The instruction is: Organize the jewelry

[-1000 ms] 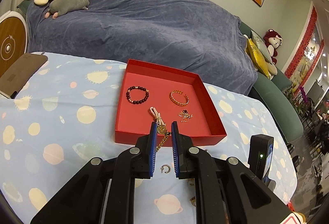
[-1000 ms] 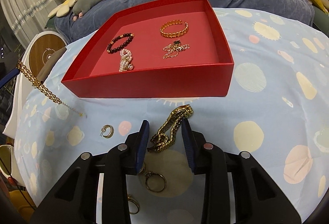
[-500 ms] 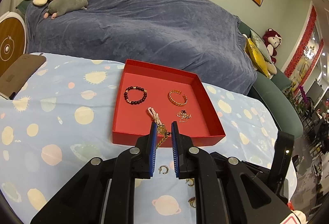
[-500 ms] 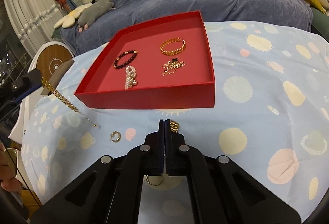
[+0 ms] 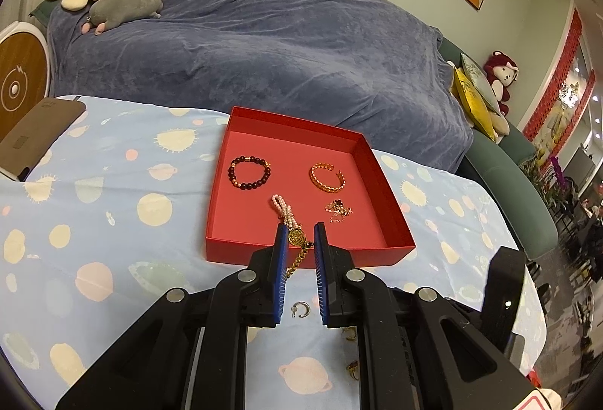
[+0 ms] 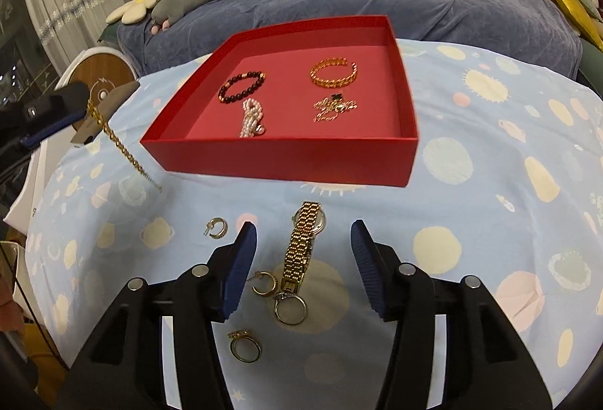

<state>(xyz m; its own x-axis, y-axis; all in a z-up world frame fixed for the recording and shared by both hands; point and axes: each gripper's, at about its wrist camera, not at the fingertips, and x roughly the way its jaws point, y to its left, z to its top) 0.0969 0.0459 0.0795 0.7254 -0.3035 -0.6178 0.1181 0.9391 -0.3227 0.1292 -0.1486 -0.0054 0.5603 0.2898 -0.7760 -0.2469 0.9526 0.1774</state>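
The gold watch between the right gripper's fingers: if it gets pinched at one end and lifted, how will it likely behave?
The gold watch has a finely linked band lying loosely on the cloth, so it would probably droop and swing, not stay stiff. Polished metal links may slip against the right gripper pads. It touches a ring at its near end, which might get dragged along.
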